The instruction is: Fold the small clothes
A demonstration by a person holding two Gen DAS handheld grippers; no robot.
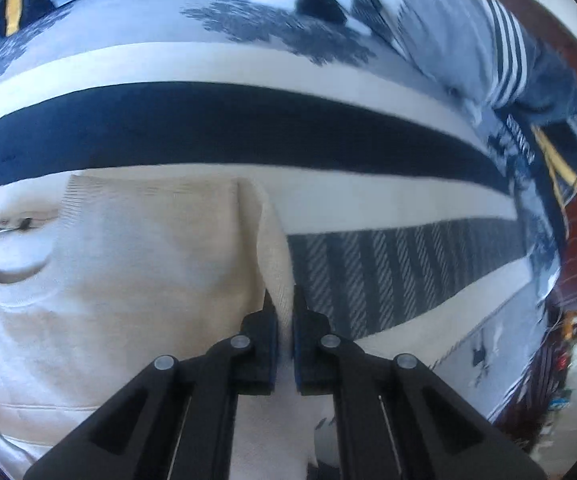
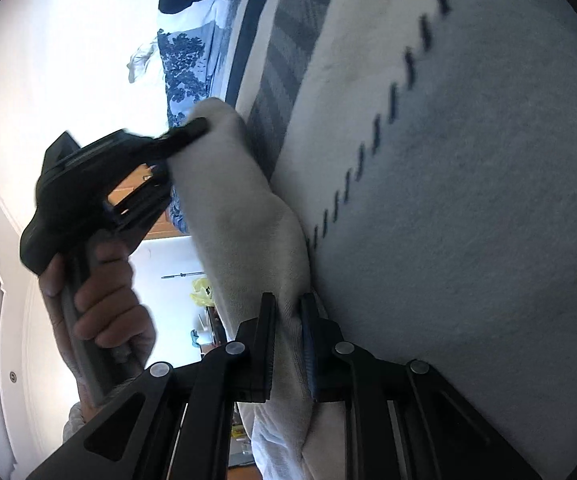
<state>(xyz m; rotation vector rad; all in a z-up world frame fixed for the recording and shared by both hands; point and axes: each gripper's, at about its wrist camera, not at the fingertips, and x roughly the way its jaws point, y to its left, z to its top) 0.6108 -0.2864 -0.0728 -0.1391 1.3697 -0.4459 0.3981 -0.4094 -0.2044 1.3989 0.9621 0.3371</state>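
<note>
A cream knit garment (image 1: 136, 264) lies on a blue and white striped bedspread (image 1: 248, 128). Its neckline opening is at the far left. My left gripper (image 1: 284, 304) is shut on a raised fold at the garment's right edge. In the right wrist view the same garment (image 2: 240, 224) hangs stretched between both grippers. My right gripper (image 2: 288, 308) is shut on its lower edge. The left gripper (image 2: 184, 132), held in a hand (image 2: 104, 304), pinches the other end further up.
The bedspread (image 2: 468, 200) has a dark navy band, a hatched grey band and blue leaf prints. A striped blue and white cloth (image 1: 504, 52) lies at the far right of the bed. A room with furniture shows beyond the bed's edge (image 1: 568, 340).
</note>
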